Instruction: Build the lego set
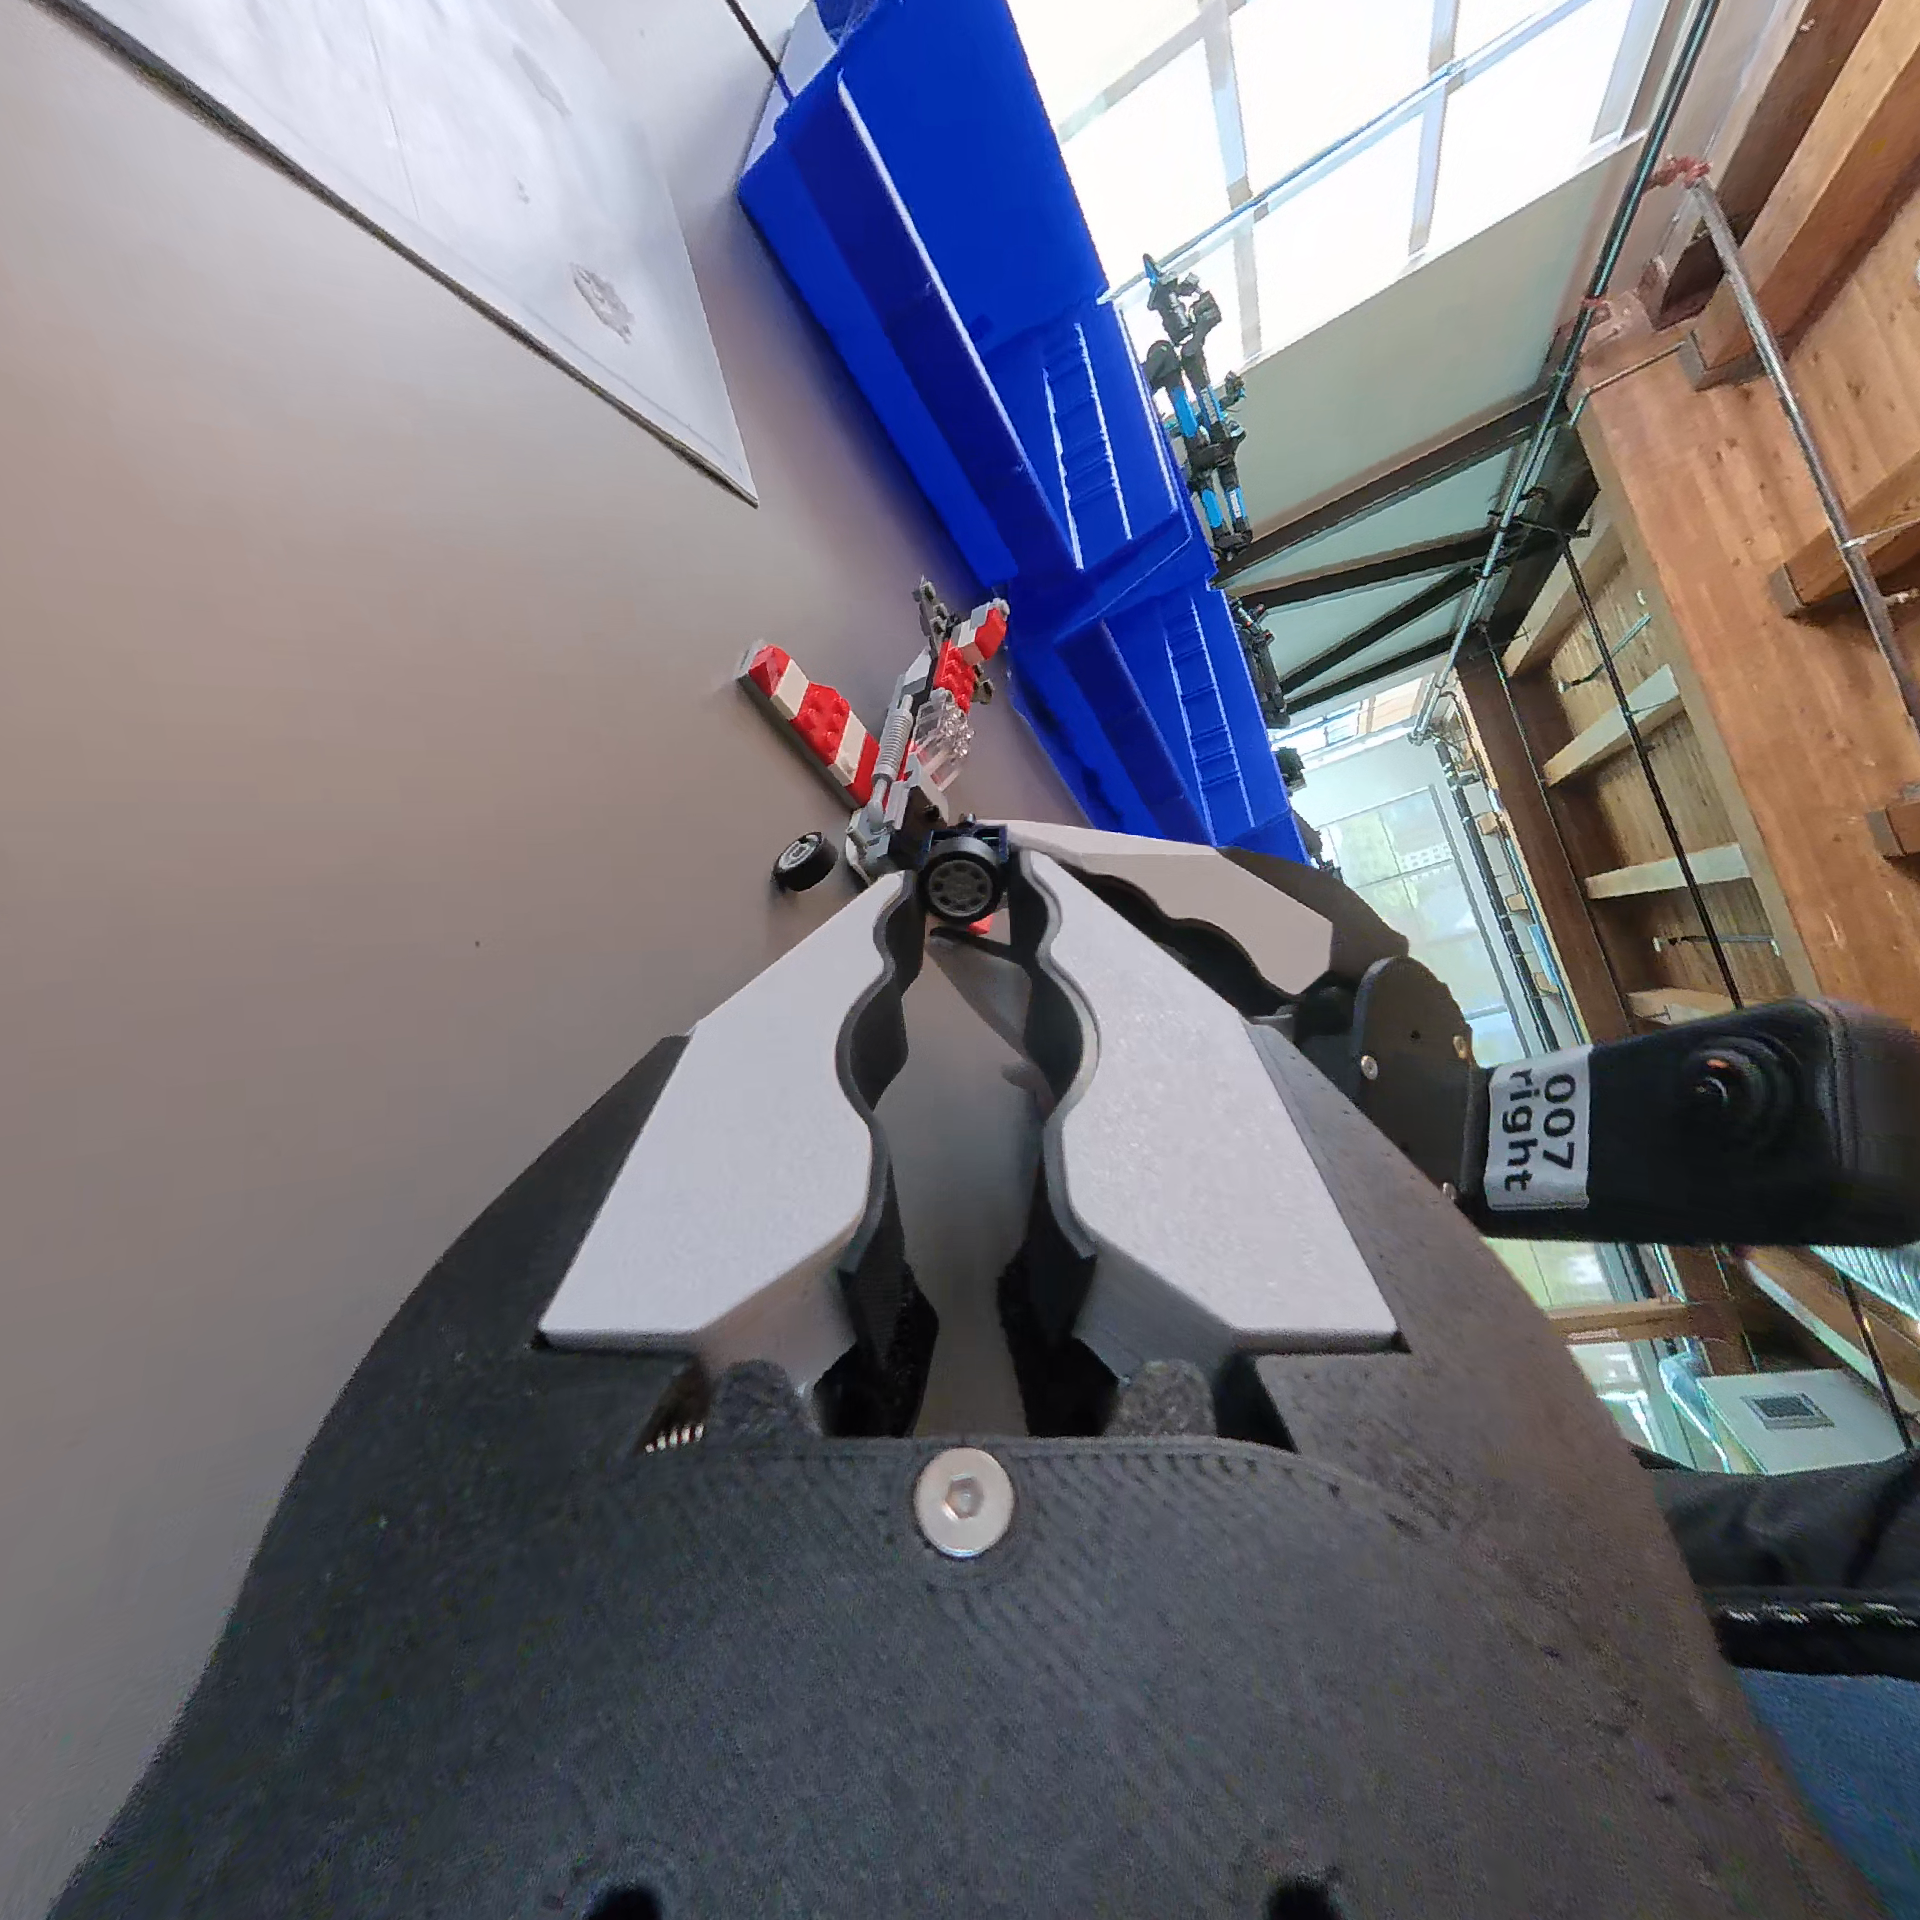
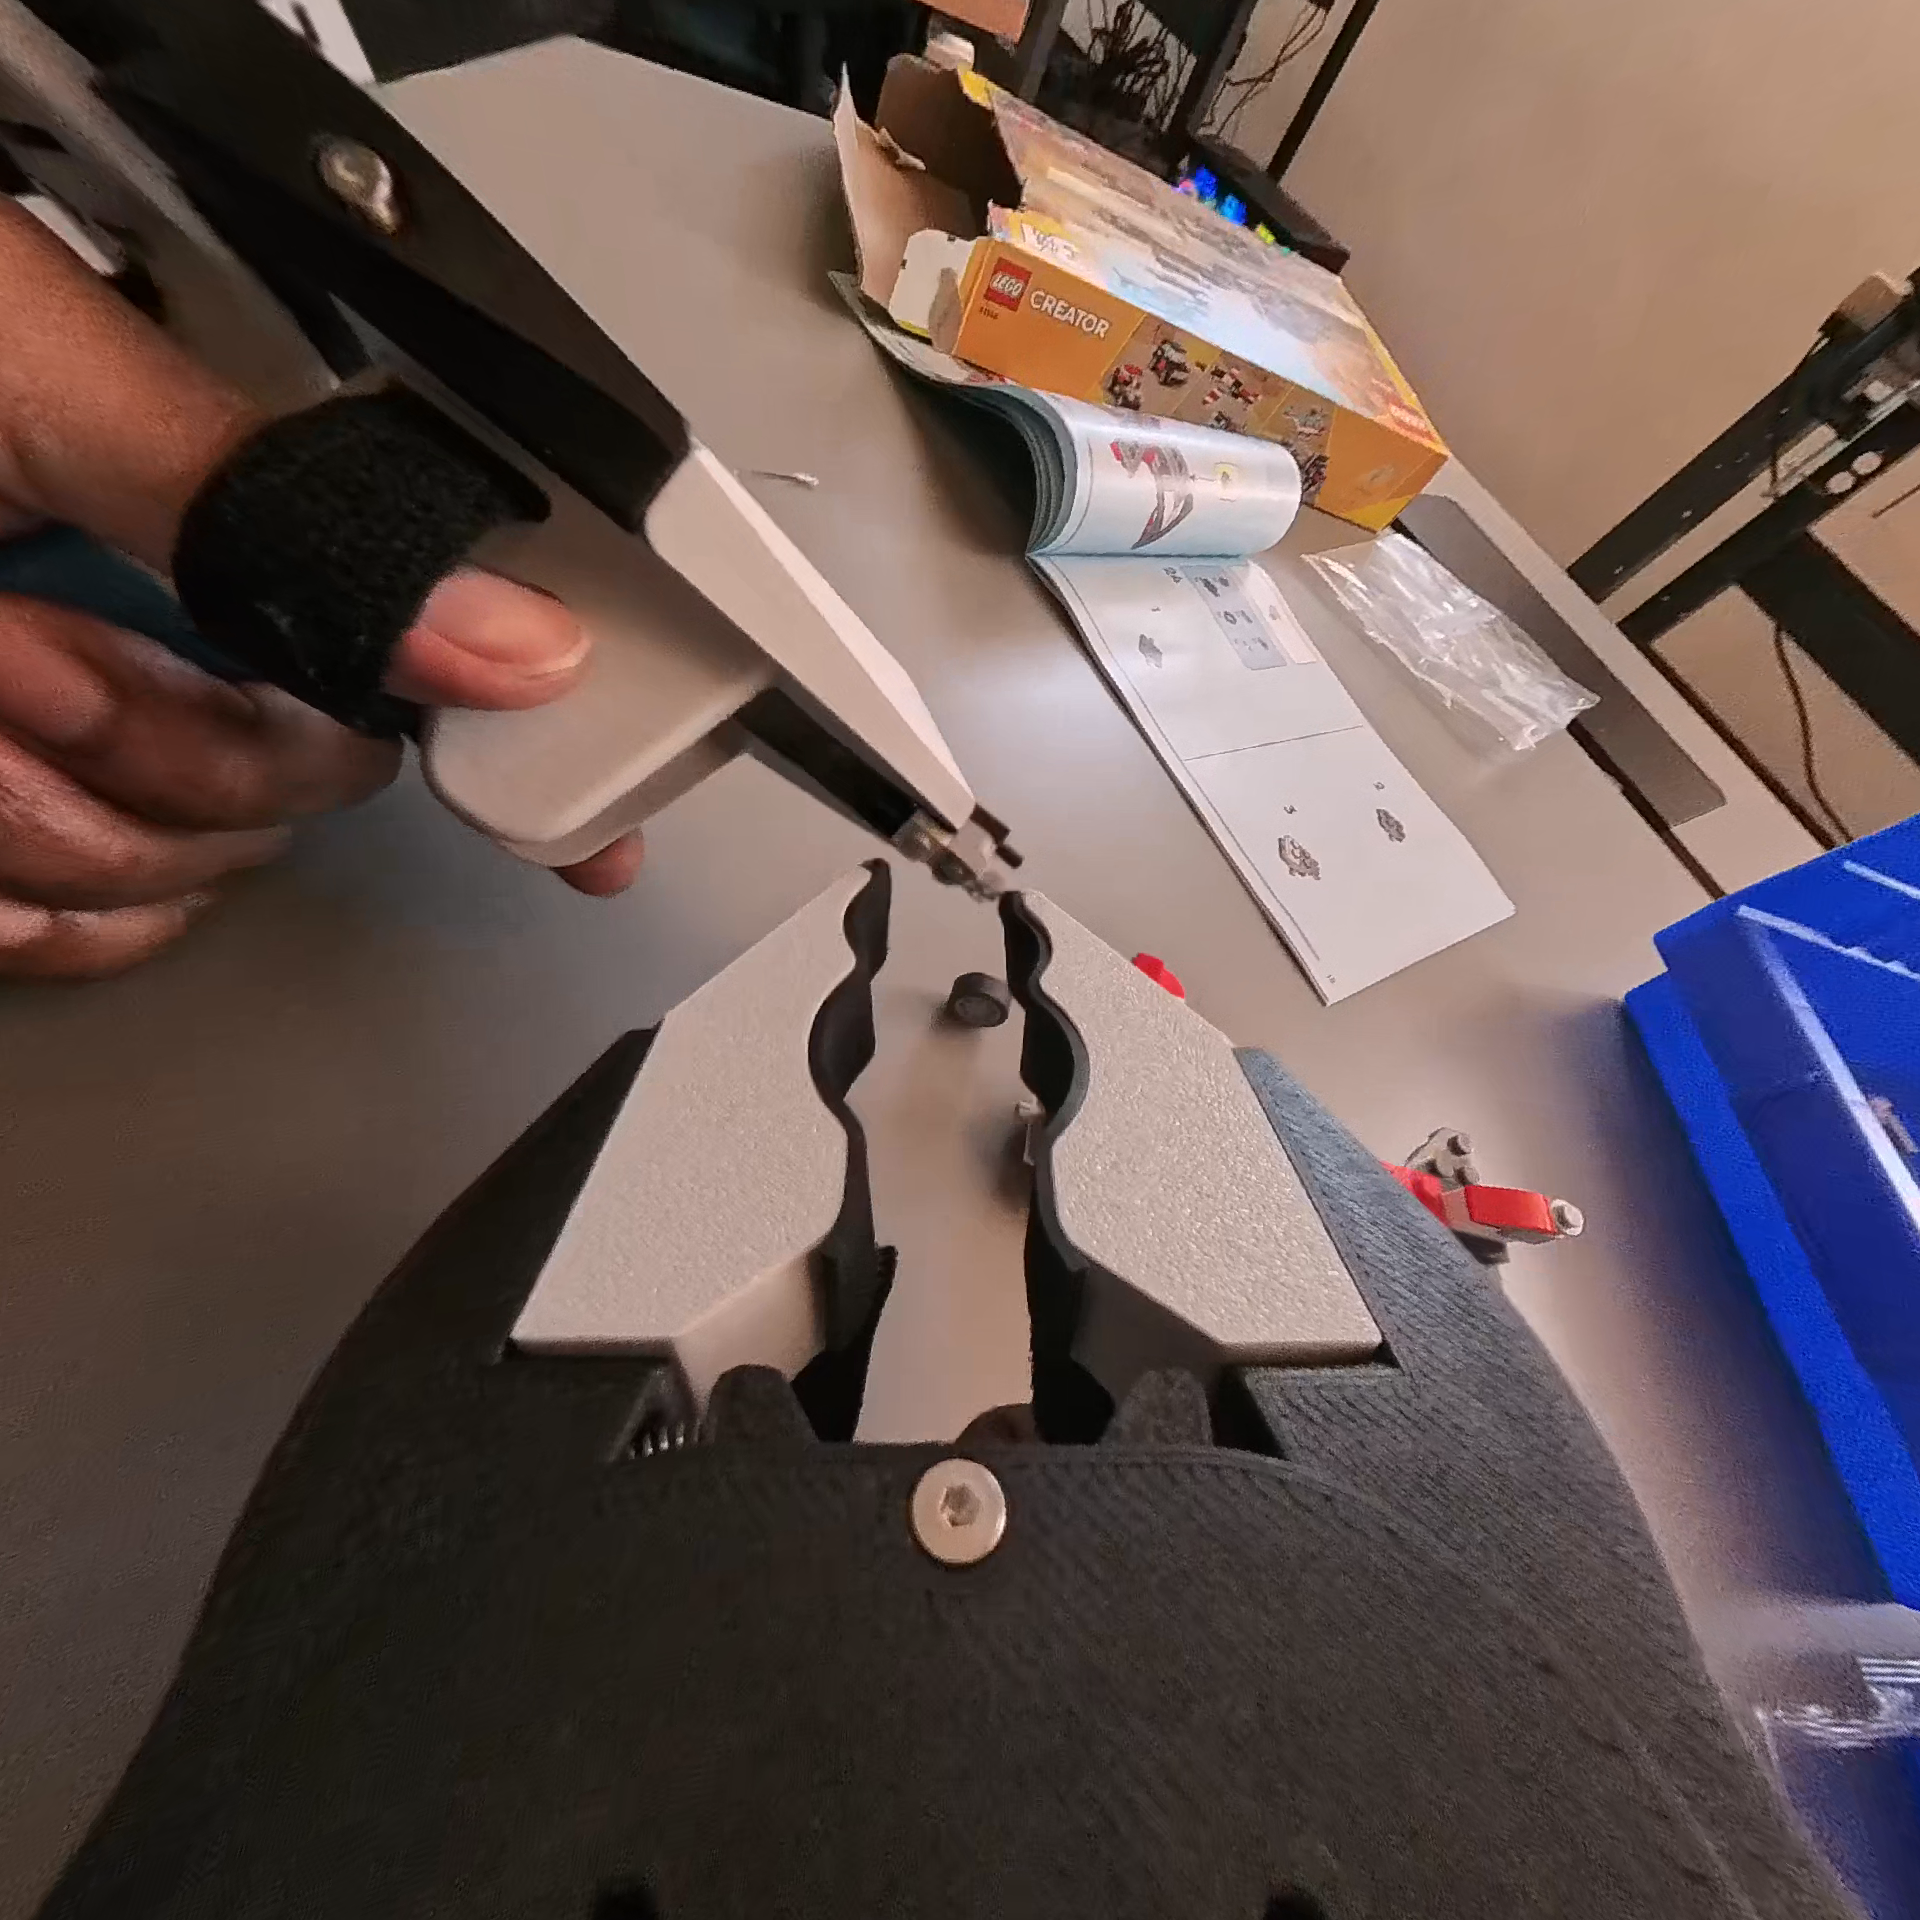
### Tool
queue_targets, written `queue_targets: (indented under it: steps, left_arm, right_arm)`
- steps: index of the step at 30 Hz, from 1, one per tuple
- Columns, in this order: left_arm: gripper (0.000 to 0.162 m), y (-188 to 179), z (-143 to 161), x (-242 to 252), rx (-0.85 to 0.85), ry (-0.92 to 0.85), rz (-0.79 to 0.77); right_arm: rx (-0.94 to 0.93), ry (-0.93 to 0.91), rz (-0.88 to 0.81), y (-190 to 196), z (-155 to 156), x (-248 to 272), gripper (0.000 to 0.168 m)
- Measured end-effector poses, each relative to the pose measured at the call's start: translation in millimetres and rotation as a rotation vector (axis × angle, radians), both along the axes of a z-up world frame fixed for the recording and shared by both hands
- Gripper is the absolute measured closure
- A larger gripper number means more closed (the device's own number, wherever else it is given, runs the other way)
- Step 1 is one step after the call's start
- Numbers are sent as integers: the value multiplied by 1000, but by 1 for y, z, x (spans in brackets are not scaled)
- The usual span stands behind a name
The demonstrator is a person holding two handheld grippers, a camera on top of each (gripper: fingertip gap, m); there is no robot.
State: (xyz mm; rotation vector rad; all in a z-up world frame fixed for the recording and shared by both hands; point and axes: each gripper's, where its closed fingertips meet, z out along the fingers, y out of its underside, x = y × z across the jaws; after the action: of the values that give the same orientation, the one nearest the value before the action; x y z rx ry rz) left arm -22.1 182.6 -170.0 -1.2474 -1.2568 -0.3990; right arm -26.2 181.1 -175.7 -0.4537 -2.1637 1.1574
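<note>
Bins (image 1: 935, 312) of blue plastic sit beside table (image 1: 312, 831), contents hidden.

instruction booklet (image 2: 1195, 582) lies before the box (image 2: 1195, 332).

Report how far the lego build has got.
Done: a red-and-white winged model stands partly assembled on the table. In hand: the left gripper clamps a wheel assembly. Left: one loose wheel lies beside the model; the right gripper is open, empty.
</note>
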Motion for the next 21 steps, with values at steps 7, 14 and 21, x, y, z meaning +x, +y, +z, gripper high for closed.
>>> queue_targets:
  steps: [7,14,21]
  left_arm:
    - [143,1,0,3,-7,2,-26]
    - [143,5,-4,9,-147,61,-82]
    - [143,6,-8,9,-124,26,-80]
  right_arm:
    - [49,22,-4,5,-4,0,145]
    - [105,56,43,4,-6,4,148]
    - [166,104,36,5,-10,1,154]
